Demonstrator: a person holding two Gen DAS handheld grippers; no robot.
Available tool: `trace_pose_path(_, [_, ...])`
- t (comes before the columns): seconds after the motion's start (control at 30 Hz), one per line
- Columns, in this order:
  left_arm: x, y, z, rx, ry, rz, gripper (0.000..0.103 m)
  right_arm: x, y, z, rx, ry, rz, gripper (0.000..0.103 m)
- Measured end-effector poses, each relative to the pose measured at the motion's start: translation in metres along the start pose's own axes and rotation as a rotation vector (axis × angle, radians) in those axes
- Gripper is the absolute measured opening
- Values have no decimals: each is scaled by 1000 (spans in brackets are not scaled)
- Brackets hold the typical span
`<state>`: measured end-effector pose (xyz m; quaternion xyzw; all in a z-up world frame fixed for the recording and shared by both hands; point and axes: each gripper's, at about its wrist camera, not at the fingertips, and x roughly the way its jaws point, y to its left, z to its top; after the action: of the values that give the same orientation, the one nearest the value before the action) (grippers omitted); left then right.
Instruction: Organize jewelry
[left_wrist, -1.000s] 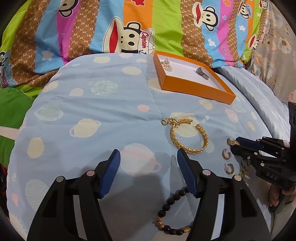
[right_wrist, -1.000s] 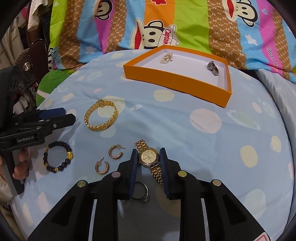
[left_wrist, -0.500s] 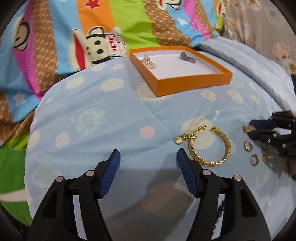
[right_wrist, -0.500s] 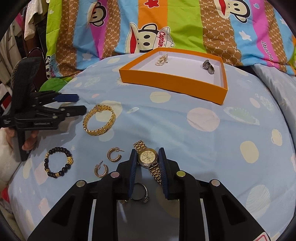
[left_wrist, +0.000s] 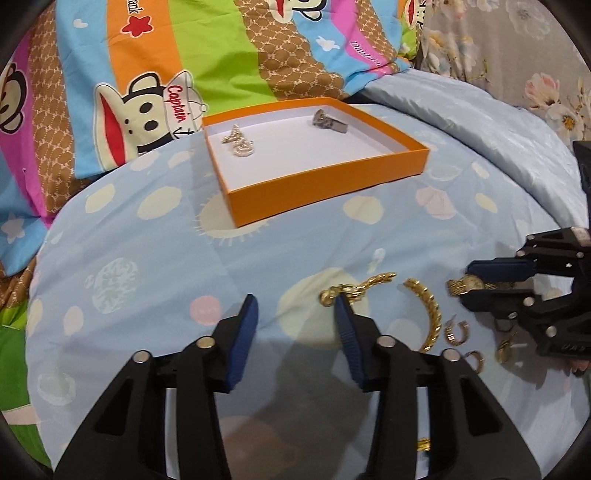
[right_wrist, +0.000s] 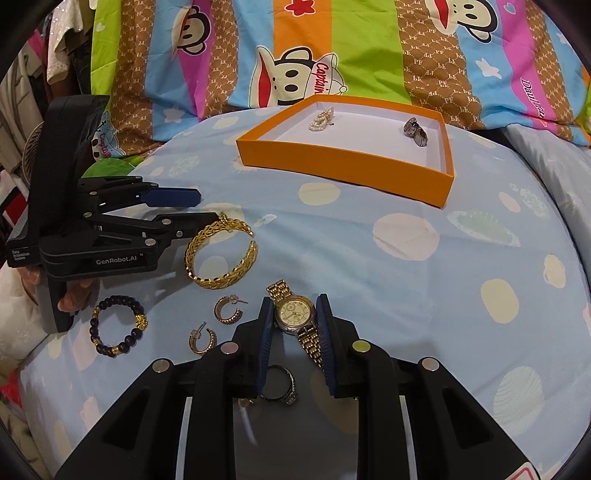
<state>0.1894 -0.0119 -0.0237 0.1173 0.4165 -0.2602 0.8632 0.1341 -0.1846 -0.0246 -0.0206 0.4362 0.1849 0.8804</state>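
Altogether, six loose pieces lie on the bed: one gold-and-silver wristwatch (right_wrist: 295, 314) pinched by the right gripper (right_wrist: 293, 325), one braided gold bangle (right_wrist: 221, 251), two gold hoop earrings (right_wrist: 228, 310), one black beaded bracelet (right_wrist: 117, 325) and one dark ring (right_wrist: 282, 384). Two more pieces sit in the orange shallow box (right_wrist: 347, 162). Nothing sits between the left gripper (left_wrist: 295, 332) fingers, now closing.

Your orange tray (right_wrist: 343, 173), white inside, sits at twelve o'clock on your pale blue bedspread (right_wrist: 424, 277) printed with cream dots, ringed planets and a pink spot. Behind it your quilt (right_wrist: 354, 48) runs in stripes of orange, lime green, sky blue, magenta and brown lattice, with cartoon monkey faces and red "Captain" lettering. You also have a gold woven bangle (right_wrist: 220, 252), a gold-and-silver watch (right_wrist: 295, 314) with a cream dial, a black-and-gold bead bracelet (right_wrist: 117, 325), and black grippers with blue pads (left_wrist: 242, 341).
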Motion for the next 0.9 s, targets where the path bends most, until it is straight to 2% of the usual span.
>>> trace_pose_path(0.07, [-1, -5, 1, 6, 2, -25, 37, 0, 0, 0, 0, 0, 1, 21])
trace_pose_path(0.3, [-17, -9, 9, -119, -20, -126, 39, 0, 0, 1, 5, 0, 5, 21])
trace_pose_path(0.5, [-9, -31, 14, -128, 1, -143, 38, -2, -1, 1, 9, -1, 1, 21])
trace_pose_path(0.6, [1, -40, 13, -116, 23, -124, 37, -3, -1, 0, 11, -1, 1, 21])
trace_pose_path(0.67, [5, -42, 10, -104, 32, -106, 24, -3, -1, 0, 10, -1, 1, 21])
trace_pose_path(0.73, [6, -40, 8, -110, 29, -86, 15, -3, -1, 0, 11, -1, 2, 21])
trace_pose_path(0.9, [-6, -28, 4, -155, -6, -100, 8, -3, -2, 0, 15, -2, 7, 21])
